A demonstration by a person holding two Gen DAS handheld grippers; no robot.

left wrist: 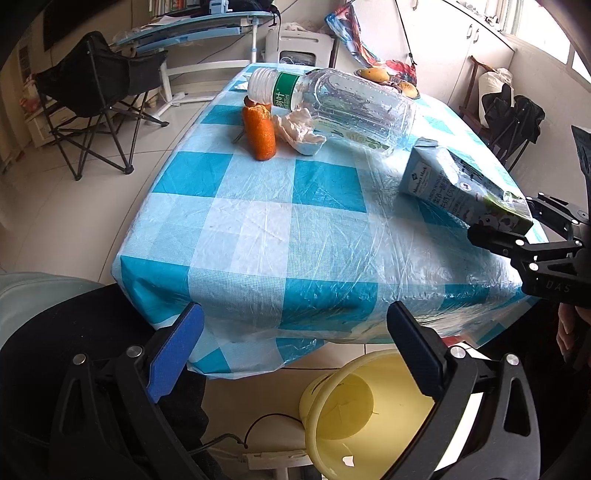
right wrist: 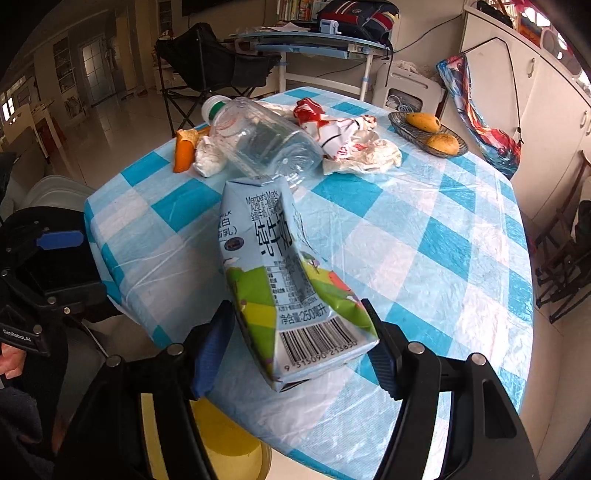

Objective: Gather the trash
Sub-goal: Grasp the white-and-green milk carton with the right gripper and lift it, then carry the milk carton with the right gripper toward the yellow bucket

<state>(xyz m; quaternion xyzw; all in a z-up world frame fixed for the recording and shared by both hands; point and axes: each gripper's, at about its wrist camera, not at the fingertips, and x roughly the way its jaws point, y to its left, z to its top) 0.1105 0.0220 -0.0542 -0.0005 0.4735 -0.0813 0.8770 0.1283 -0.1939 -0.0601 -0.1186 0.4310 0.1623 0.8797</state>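
My right gripper (right wrist: 299, 345) is shut on a blue milk carton (right wrist: 280, 280), squeezing its barcode end and holding it over the table's near edge; the carton also shows in the left wrist view (left wrist: 461, 184). My left gripper (left wrist: 295, 339) is open and empty, held off the table's front edge above a yellow bin (left wrist: 369, 410). An empty clear plastic bottle (left wrist: 332, 103) lies on the blue checked tablecloth (left wrist: 277, 221), beside an orange peel (left wrist: 260, 129) and a crumpled white tissue (left wrist: 299, 127). A crumpled red-and-white wrapper (right wrist: 347, 144) lies behind the bottle.
A wire basket with two mangoes (right wrist: 428, 134) stands at the table's far right. A black folding chair (left wrist: 96, 99) and a blue desk (left wrist: 192, 29) stand beyond the table. White cabinets (right wrist: 535, 110) line the right wall. A power strip (left wrist: 273, 459) lies on the floor.
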